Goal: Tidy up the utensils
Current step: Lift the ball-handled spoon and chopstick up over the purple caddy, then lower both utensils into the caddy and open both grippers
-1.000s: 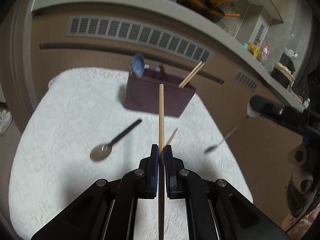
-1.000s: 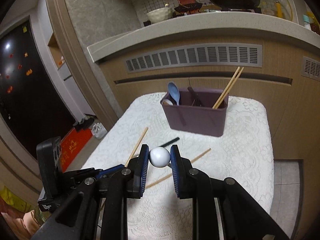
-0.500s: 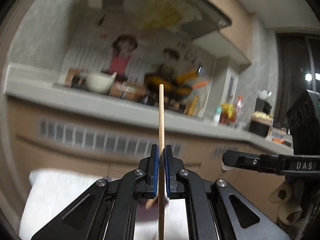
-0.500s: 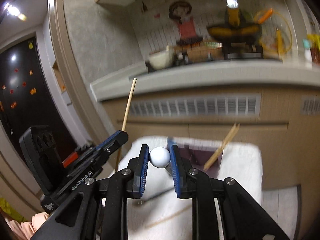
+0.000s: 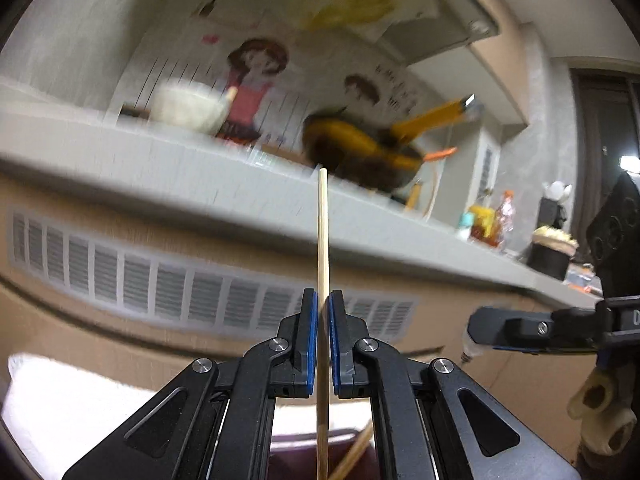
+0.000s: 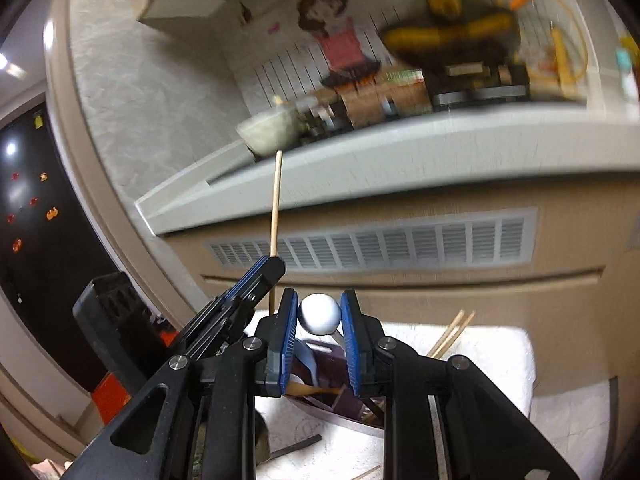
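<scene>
My left gripper (image 5: 323, 308) is shut on a wooden chopstick (image 5: 323, 240) that stands upright between the pads; it also shows in the right wrist view (image 6: 275, 204), beside the left gripper (image 6: 272, 266). My right gripper (image 6: 319, 312) is shut on the white ball end of a spoon (image 6: 320, 314), held above the purple utensil box (image 6: 340, 394). The box holds a blue spoon (image 6: 306, 358) and wooden chopsticks (image 6: 450, 332). In the left wrist view the right gripper (image 5: 476, 334) is at the right and the box (image 5: 296, 452) sits low between my fingers.
The box stands on a white lace-covered table (image 6: 492, 364). A black-handled utensil (image 6: 296, 446) and another chopstick tip (image 6: 366, 472) lie on the cloth. Behind is a counter (image 6: 400, 160) with a bowl and pan, above a vented panel (image 6: 400, 240).
Both grippers have tilted up and moved toward the box. The views swung from the table to the counter wall. The chopstick and the spoon stay held.
</scene>
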The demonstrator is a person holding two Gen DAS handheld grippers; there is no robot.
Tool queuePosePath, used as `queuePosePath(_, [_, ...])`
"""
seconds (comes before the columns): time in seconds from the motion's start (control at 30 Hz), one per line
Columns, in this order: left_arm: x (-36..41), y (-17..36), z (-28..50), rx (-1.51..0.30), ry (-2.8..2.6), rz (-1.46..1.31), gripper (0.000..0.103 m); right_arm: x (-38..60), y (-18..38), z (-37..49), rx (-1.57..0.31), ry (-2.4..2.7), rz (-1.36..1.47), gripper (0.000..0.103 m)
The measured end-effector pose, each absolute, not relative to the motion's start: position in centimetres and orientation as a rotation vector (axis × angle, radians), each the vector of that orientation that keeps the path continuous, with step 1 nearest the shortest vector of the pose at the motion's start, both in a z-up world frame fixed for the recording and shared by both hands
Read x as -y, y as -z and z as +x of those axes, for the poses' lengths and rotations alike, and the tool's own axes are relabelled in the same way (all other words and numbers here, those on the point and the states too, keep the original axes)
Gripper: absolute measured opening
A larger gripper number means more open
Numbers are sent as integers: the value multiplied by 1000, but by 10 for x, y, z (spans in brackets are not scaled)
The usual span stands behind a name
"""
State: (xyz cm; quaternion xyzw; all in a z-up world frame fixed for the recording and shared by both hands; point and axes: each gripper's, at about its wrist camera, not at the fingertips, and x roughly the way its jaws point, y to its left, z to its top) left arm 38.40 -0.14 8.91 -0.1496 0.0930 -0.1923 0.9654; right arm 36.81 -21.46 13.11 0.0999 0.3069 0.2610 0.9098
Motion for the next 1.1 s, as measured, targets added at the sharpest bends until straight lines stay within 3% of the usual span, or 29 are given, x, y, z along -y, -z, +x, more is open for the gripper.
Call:
queuePosePath(0.3, [2, -7, 407, -397, 297, -299, 8, 199, -52, 393, -797, -535, 198, 21])
queuePosePath(0.6, [-21, -14, 361, -469, 234, -351, 39, 187, -50, 360, -749, -440, 15, 34])
queuePosePath(0.73, [-39, -27, 319, -473, 174, -277, 53, 182, -49, 330, -745, -384, -53, 47])
queuePosePath(0.93, [-51, -4, 273, -652, 198, -129, 57, 174, -11, 291, -840, -310, -118, 67])
queuePosePath(1.1, [-40, 46, 259, -873, 203, 4, 57, 161, 28, 266, -925, -252, -179, 74])
